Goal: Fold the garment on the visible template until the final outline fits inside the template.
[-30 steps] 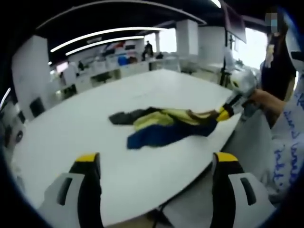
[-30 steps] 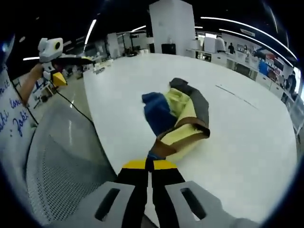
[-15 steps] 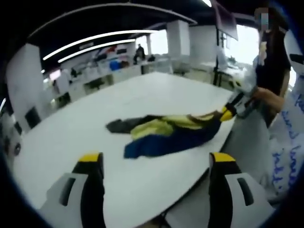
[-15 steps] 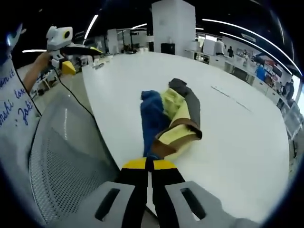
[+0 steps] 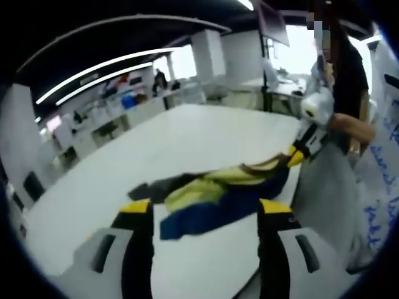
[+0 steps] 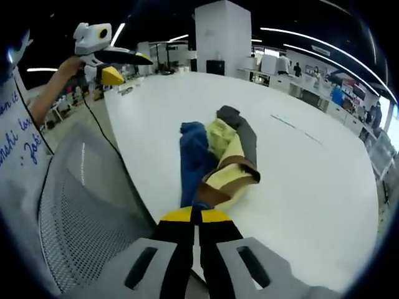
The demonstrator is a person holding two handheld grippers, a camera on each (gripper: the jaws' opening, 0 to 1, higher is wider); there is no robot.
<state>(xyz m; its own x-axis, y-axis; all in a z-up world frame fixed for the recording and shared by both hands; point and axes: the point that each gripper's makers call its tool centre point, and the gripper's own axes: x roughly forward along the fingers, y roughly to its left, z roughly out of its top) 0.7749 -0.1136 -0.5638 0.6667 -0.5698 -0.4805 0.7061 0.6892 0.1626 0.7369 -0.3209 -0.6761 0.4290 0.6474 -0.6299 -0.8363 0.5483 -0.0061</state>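
Since a second ago the left gripper (image 5: 206, 218) has come in lower and nearer the crumpled blue, yellow, brown and dark grey fabric garment (image 5: 215, 190), whose blue end now lies between its yellow-tipped jaws in the left gripper view; the jaws stand wide apart and hold nothing. Across the same second the garment has been drawn into a longer, narrower heap, pulled toward the near edge of the large white table (image 6: 312, 168).

In the right gripper view, the right gripper (image 6: 194, 215) has its jaws pressed together on a brown-and-blue corner of the garment, right at the table's edge, above a grey mesh chair (image 6: 81, 212) just beside the table. The left gripper (image 6: 103, 53) shows there too, raised well apart from the cloth.

No template outline can be made out on the table — only a faint line (image 6: 290, 128) far from the garment — so the folding has hardly begun.

The risk is plain: with the cloth held at the very edge, more pull toward the person could drag it off the table and out of the workspace. The bunched layers could also twist rather than spread flat.
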